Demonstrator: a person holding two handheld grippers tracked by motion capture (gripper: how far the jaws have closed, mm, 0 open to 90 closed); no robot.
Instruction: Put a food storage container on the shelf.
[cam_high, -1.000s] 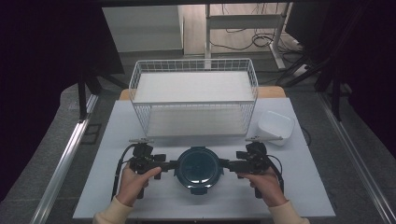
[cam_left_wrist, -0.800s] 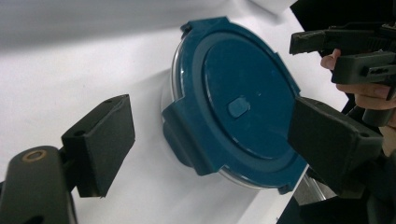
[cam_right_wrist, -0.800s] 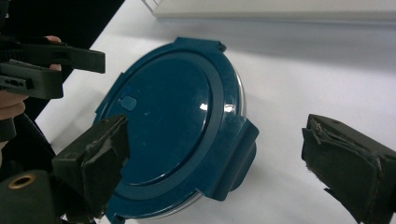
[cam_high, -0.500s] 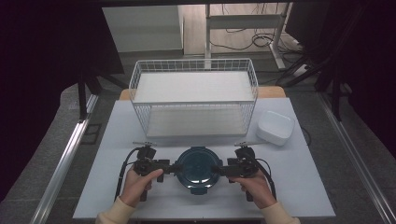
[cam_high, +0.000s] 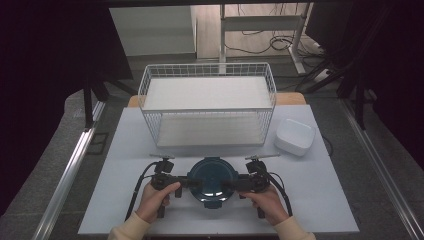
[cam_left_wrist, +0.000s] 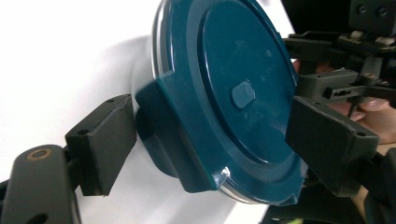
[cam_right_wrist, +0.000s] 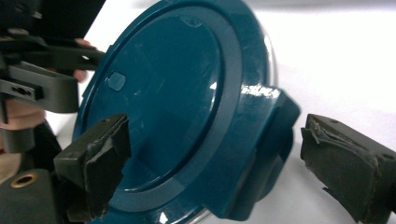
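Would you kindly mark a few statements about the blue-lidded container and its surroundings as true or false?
1. The round container with the dark blue lid sits inside the wire basket. False: it is on the table in front of the white wire basket.
2. The left hand-held gripper and the right hand-held gripper flank the lid from opposite sides. True.
3. A white square dish lies to the right of the basket. True.
4. The lid is red. False: it is dark blue.
5. Both grippers' jaws stand apart around the lid's side tabs. True.

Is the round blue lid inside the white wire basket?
No, the round dark blue plastic lid sits on the white table, in front of the white wire basket.
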